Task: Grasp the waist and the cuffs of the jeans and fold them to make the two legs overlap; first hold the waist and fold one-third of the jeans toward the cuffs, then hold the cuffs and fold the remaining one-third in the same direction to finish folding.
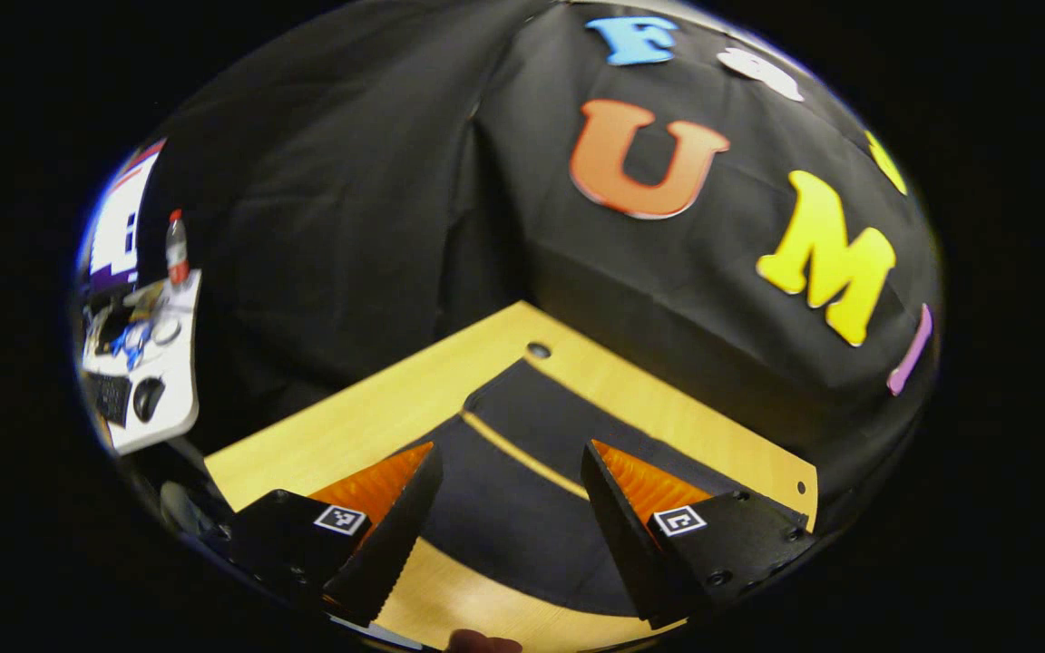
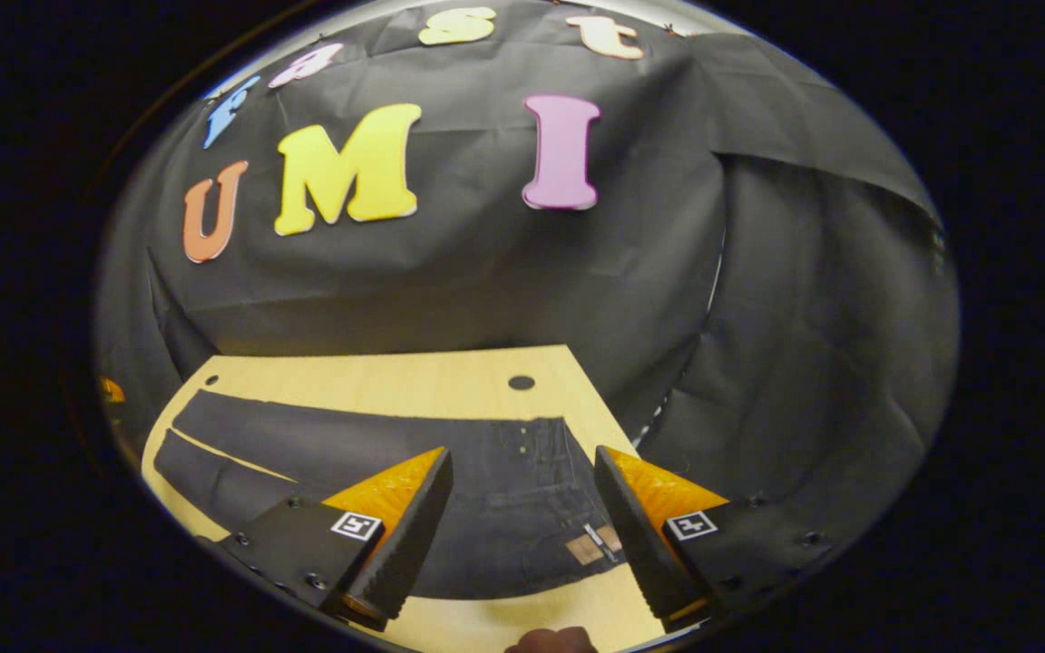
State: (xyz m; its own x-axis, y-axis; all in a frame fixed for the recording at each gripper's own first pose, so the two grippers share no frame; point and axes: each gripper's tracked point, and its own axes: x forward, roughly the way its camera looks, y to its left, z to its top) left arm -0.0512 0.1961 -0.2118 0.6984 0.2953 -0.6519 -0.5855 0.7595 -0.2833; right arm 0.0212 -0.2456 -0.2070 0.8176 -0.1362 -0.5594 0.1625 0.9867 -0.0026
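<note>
While the jeans (image 2: 414, 444) lie flat on the table (image 2: 377, 376), I hover above.
Left gripper (image 1: 511, 476) and right gripper (image 2: 522, 481) both spread, holding nothing.

Dark jeans (image 2: 486, 472), pale wood table (image 2: 377, 381)

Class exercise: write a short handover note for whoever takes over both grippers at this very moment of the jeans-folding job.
Left gripper: open, holding nothing, above the cuff end of the jeans, where a strip of table shows between the two legs.
Right gripper: open, holding nothing, above the waist end of the jeans, near the back patch.
Jeans lie flat and spread out on the wooden table, legs side by side.
Done: nothing yet; no fold made.
Left: overlap the legs, fold the waist third toward the cuffs, then fold the cuff third.
</note>
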